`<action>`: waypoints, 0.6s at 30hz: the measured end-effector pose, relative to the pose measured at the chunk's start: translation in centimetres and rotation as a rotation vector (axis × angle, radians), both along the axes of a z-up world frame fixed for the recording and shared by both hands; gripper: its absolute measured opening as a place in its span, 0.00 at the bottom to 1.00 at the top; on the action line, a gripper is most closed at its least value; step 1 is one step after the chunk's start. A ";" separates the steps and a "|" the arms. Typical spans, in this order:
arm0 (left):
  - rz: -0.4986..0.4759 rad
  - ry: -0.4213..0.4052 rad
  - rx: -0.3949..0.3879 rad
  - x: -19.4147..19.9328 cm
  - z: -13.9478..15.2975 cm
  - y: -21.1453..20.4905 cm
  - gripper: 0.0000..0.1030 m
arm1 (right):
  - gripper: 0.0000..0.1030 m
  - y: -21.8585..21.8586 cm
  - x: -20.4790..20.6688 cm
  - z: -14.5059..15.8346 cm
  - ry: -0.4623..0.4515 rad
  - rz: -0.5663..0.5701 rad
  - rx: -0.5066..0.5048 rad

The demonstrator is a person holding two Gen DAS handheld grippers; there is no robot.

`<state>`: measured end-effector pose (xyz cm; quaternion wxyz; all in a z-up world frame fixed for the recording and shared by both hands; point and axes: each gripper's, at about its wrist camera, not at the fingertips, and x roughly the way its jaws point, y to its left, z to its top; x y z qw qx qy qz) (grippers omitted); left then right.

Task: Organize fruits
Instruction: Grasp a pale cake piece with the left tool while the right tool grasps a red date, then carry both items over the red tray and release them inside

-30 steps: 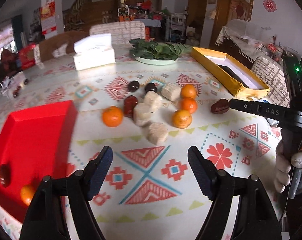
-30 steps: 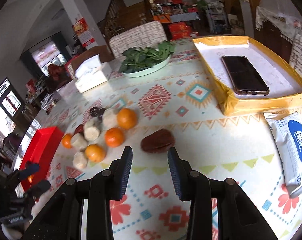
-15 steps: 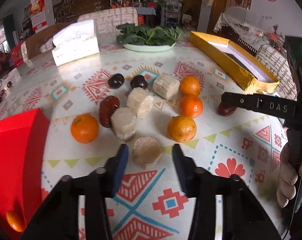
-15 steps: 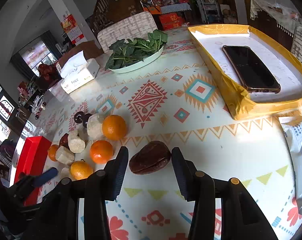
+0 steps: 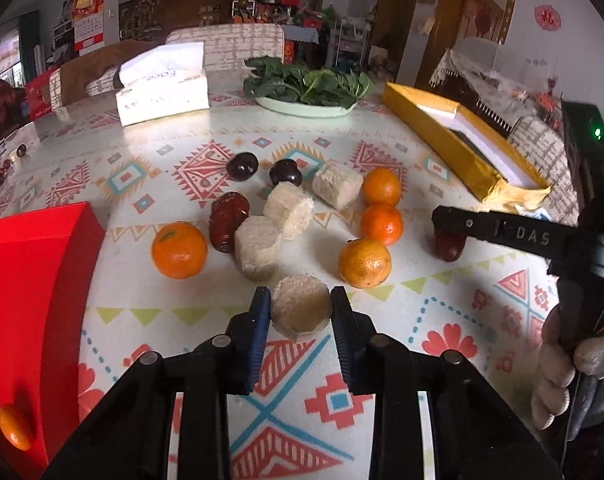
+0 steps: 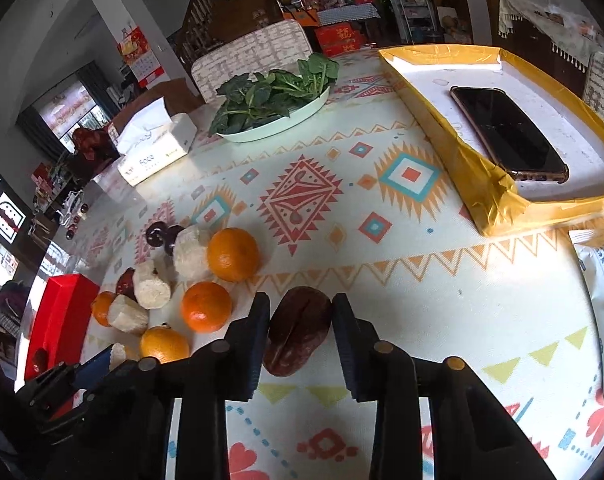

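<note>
fruits lay in a loose cluster on the table (image 5: pixel 381 360), which wore a cloth of bright geometric patterns: four oranges, several pale cut chunks, two dark round plums and some wrinkled dark red dates. the left hand-held gripper (image 5: pixel 300 310) was closing, its blue pads touching both sides of the nearest pale chunk (image 5: pixel 300 307), which sat on the cloth just in front of the rest of the cluster. the right hand-held gripper (image 6: pixel 300 322) was closing too, its pads against both sides of a dark red date (image 6: pixel 298 330) that lay apart from the others, to the right of the cluster. in the left wrist view that gripper reached in from the right, held by a gloved hand (image 5: pixel 561 364), with its finger over the same date (image 5: pixel 449 245). one orange (image 5: pixel 179 249) lay at the left of the cluster, near a red box (image 5: pixel 34 280) at the table's left edge; a small orange fruit (image 5: pixel 16 426) lay inside that box. farther back stood a tissue box (image 5: pixel 162 82) and a pale plate of leafy greens (image 5: pixel 305 84). to the right lay a shallow yellow-taped tray (image 6: pixel 489 196) holding a dark phone (image 6: pixel 509 134), and a white packet (image 6: pixel 601 300) lay at the right edge.
</note>
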<state>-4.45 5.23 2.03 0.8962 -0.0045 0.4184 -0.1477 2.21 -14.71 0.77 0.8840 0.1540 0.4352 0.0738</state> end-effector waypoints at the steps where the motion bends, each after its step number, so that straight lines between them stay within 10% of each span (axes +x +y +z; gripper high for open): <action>1: 0.003 -0.005 -0.004 -0.3 0.2 0.2 0.29 | 0.33 0.2 -0.2 0.2 -0.004 0.006 -0.002; 18: 0.163 -0.099 -0.104 -5.2 3.9 9.2 0.29 | 0.28 4.6 -5.2 5.0 -0.101 0.103 0.012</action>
